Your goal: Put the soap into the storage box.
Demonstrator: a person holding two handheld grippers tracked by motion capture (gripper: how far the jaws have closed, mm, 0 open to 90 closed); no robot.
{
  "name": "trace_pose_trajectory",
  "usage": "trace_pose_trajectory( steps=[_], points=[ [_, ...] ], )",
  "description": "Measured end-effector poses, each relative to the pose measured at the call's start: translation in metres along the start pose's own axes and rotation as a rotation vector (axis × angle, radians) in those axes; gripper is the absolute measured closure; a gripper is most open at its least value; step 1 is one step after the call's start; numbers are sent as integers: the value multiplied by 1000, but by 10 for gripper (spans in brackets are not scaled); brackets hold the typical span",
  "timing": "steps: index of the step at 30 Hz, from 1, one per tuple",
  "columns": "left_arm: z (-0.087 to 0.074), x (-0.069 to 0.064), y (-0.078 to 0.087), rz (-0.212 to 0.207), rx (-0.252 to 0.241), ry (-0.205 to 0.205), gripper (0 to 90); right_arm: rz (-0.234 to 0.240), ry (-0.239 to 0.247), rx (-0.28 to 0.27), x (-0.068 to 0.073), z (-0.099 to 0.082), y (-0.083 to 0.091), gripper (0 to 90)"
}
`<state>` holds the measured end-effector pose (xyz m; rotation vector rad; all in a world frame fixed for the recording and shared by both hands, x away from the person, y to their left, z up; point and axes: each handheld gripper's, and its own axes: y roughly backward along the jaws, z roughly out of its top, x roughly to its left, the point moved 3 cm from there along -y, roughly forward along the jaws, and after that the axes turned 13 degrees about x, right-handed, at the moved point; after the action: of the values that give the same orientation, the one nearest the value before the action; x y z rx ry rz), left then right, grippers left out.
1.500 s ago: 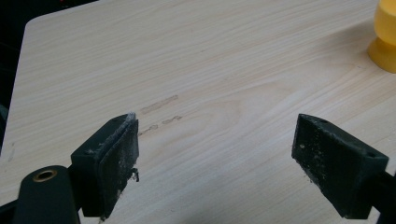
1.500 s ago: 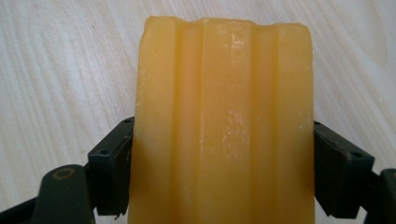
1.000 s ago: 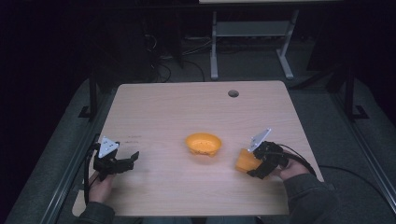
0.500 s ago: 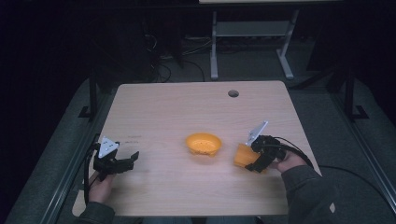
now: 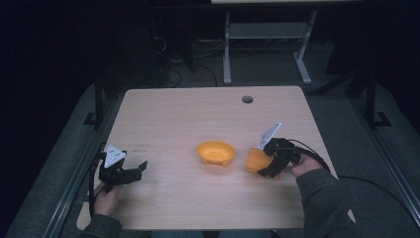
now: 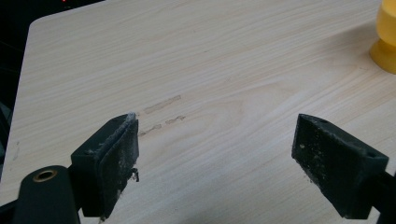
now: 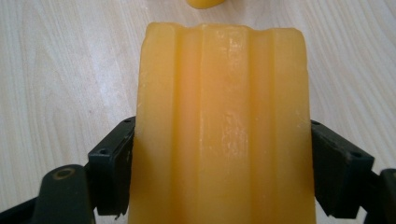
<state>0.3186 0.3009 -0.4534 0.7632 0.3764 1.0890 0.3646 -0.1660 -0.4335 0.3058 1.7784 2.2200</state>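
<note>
High view: the right gripper [image 5: 265,166] pinches an orange cup [image 5: 257,160] lying tilted on its side just right of the orange bowl [image 5: 215,152] at mid-table [image 5: 198,114]. The left gripper [image 5: 130,174] rests near the left edge, jaws spread and holding nothing.

The step looks like carrying the cup toward the bowl, perhaps to tip or nest it there. To do it well, keep the squeeze steady on the ribbed wall, lift clear of the bowl's rim before moving across, and turn the wrist slowly so the cup does not slip between the pads.

Right gripper view puts the cup [image 7: 223,126] so close that its mouth and base are cut off; whether it holds anything cannot be told. The bowl's [image 7: 204,3] edge alone peeks in at the top. In the left gripper view, the bowl [image 6: 385,39] is clipped at the frame's right edge.
</note>
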Motion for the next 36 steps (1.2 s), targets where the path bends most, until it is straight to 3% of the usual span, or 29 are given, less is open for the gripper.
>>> trace_pose_trajectory(
  steps=[13,36],
  points=[
    [0,1,1,3,-1,4,141,5,15,-24,-3,9,7,205],
    [-1,2,1,6,-2,4,141,-6,47,-15,-10,28,16,206]
  ],
)
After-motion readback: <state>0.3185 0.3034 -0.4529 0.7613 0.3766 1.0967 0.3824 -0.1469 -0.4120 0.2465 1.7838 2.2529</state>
